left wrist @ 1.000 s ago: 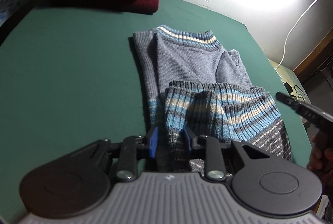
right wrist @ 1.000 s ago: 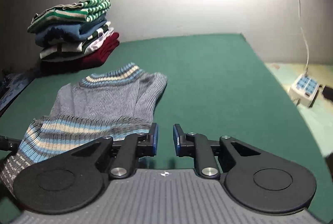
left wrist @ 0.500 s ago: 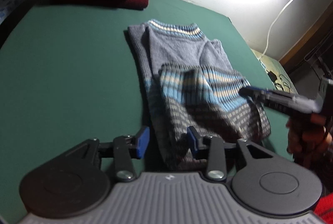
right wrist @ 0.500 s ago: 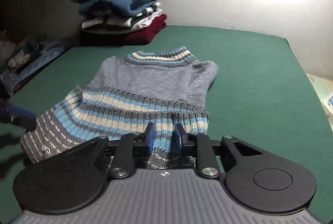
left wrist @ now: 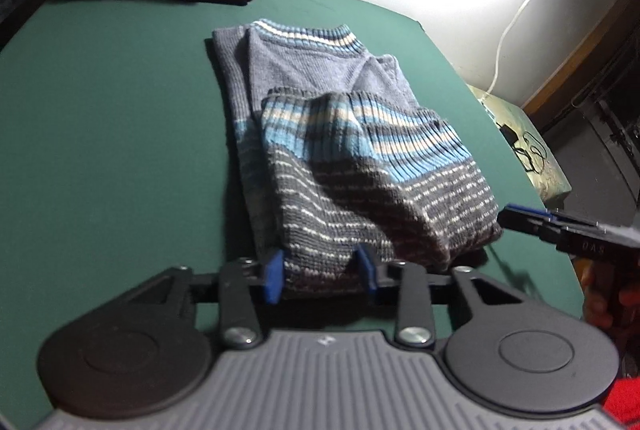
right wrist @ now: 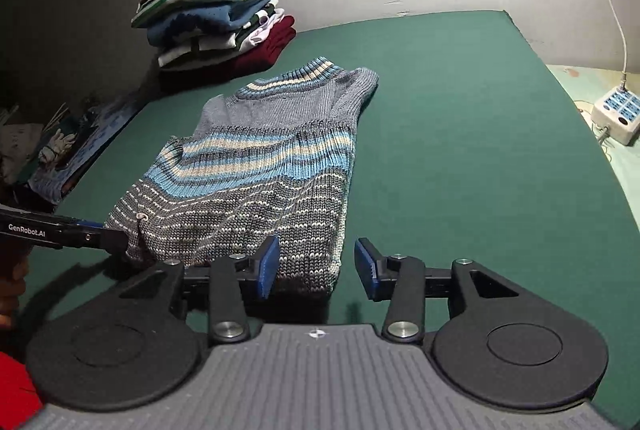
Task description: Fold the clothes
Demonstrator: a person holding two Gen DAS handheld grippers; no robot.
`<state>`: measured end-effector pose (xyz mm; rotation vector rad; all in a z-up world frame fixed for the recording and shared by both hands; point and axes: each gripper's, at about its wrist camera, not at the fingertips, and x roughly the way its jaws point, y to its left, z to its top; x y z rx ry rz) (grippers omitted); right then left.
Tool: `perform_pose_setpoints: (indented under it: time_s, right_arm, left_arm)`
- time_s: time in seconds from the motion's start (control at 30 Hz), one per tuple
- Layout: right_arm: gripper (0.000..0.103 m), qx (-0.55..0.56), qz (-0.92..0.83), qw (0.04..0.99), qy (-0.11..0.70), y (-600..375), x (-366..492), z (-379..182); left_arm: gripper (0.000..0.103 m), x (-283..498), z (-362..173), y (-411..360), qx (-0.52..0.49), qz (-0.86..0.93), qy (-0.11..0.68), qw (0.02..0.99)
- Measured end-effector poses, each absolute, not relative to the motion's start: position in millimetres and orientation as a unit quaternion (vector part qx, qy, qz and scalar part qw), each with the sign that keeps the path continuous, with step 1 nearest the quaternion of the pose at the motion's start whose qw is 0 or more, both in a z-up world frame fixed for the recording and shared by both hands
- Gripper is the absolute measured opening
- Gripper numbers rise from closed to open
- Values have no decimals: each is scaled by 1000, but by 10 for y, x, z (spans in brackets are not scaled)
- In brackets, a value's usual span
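My left hand-held gripper (left wrist: 322, 272) sits at the near folded edge of the sweater (left wrist: 360, 166). Its blue pads stand apart with a thick roll of knit between them, and the jaws are closing; I cannot tell for certain that both pads press the cloth. In the right wrist view the same gripper comes in from the left as a dark bar with its tip at the sweater's near left corner.

My right hand-held gripper (right wrist: 316, 266) has its jaws opening. The left pad (right wrist: 268, 266) touches or overlaps the sweater's near right corner, while the other pad stands free over bare green tabletop (right wrist: 460, 150). Nothing is clamped.

The sweater (right wrist: 256, 170) lies flat in the middle of the tabletop, its bottom half doubled over the chest. It is a ribbed knit: plain grey-blue at the top, a collar banded in blue and cream, a broad blue-and-cream striped band at the folded hem, and darker grey with thin dotted white lines nearest me. The fold is soft and rounded, slightly puffed.

At the far left corner stands a stack (right wrist: 216, 18) of folded clothes, maroon at the bottom, green-and-white stripes on top.
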<state>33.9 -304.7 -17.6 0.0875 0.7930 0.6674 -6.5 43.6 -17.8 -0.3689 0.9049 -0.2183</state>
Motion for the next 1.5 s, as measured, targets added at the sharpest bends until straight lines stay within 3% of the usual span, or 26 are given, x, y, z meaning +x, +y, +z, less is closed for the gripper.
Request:
perform_pose_setpoints:
  time_s: [0.07,0.17,0.3,0.4,0.43,0.6,0.67,0.7,0.73,0.87,0.9,1.0,1.07,1.13,1.17,1.2,1.23,1.3,1.5]
  right_arm:
    - [26,49,320,864,385,-2979,348,-224]
    - [11,44,319,865,385,-2883,339,-225]
    - [8,79,329,873,352,-2991,272,12]
    - [7,75,323,877,347,-3075,233,90]
    - [7,70,317,877,355,-3084,246,45]
    - [9,52,291,862,411,-3054,311,-348]
    - [20,59,286,867,403,-3095,307,-293]
    - [36,62,283,870,399,-3118,310,-249]
    - [41,64,280,873,394,-3142,312,-206]
    - [36,13,306,892,334,-3061,304,26]
    - [36,-2,321,890,324,-2987,317,58]
    - [38,-47,333,889,310,-2693,423,5]
    - [38,-73,322,894,302,-2519,528,-73]
    - [38,-78,305,899,304,-2439,669,-153]
    - [35,-71,307,897,310,-2418,734,-186]
    - [22,-67,311,894,315,-2402,782,-211]
    - [21,-63,315,892,318,-2390,813,-229]
    - [7,-61,312,894,315,-2396,823,-220]
    - [4,-1,265,912,312,-2643,838,-168]
  left_arm:
    - [14,-57,-151,435,-171,-97,431,881]
    - [12,-90,-78,420,-154,-86,426,887]
    - [10,-229,188,543,-163,-68,399,900]
    - [7,-337,353,628,-153,-62,389,906]
    - [0,-348,333,643,-149,-60,394,905]
    - [0,-289,-19,696,-161,-35,433,886]
    - [0,-312,-49,734,-182,-41,431,883]
    - [0,-329,-30,741,-185,-44,426,884]
    - [0,-342,10,744,-184,-47,420,887]
    - [1,-240,88,731,-182,-54,412,891]
    - [3,-185,87,702,-182,-59,413,890]
    - [43,-31,65,595,-186,-68,416,887]
    - [43,45,63,526,-182,-68,413,890]
    - [32,126,56,485,-175,-65,416,890]
    - [29,170,45,473,-171,-63,420,889]
    - [17,213,19,464,-166,-59,427,887]
    - [9,236,-10,469,-166,-58,431,885]
    - [9,253,-31,492,-171,-58,430,884]
    - [5,277,96,570,-174,-49,402,898]
